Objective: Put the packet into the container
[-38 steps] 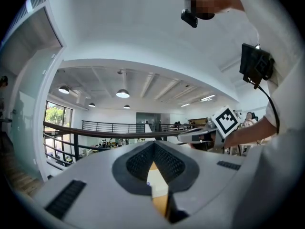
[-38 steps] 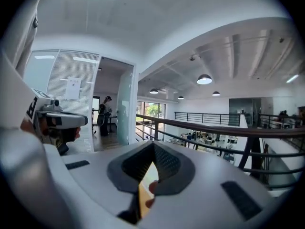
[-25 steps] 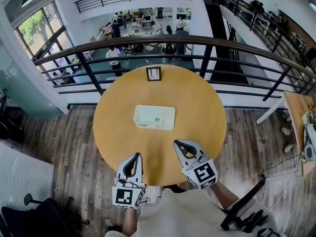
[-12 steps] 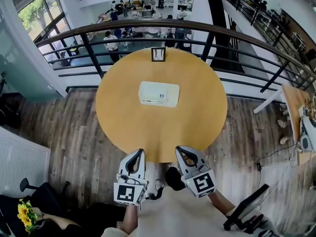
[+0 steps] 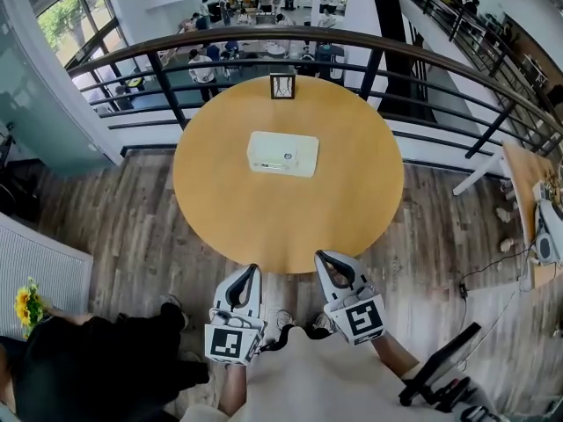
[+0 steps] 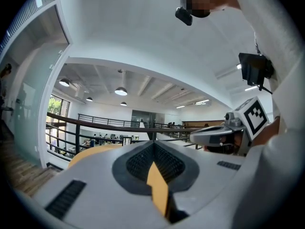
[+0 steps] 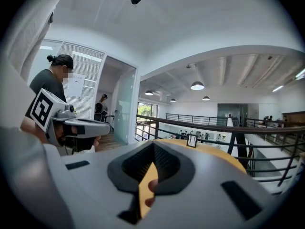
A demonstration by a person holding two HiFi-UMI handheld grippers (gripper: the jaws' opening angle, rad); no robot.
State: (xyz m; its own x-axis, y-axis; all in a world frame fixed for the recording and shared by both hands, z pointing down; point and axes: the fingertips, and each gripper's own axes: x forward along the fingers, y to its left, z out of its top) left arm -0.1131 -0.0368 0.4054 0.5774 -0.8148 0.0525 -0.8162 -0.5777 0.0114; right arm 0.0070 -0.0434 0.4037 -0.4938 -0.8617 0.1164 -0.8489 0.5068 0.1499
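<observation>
A pale, flat rectangular container (image 5: 282, 153) lies near the middle of the round wooden table (image 5: 361, 192). I cannot make out a separate packet on or in it. My left gripper (image 5: 249, 272) and right gripper (image 5: 325, 258) hang side by side over the floor, just short of the table's near edge and well away from the container. Both are shut with nothing between the jaws. In the left gripper view the left gripper (image 6: 153, 144) points level toward the table (image 6: 90, 152). In the right gripper view the right gripper (image 7: 153, 145) does the same.
A small dark picture frame (image 5: 282, 85) stands at the table's far edge, before a curved black railing (image 5: 264, 42) over a drop. A person in black (image 5: 97, 367) crouches lower left beside yellow flowers (image 5: 25, 302). Another table (image 5: 533, 192) stands at the right.
Both grippers have drawn back from over the table's near part to over the floor short of its edge. The person in black has come into view at lower left.
</observation>
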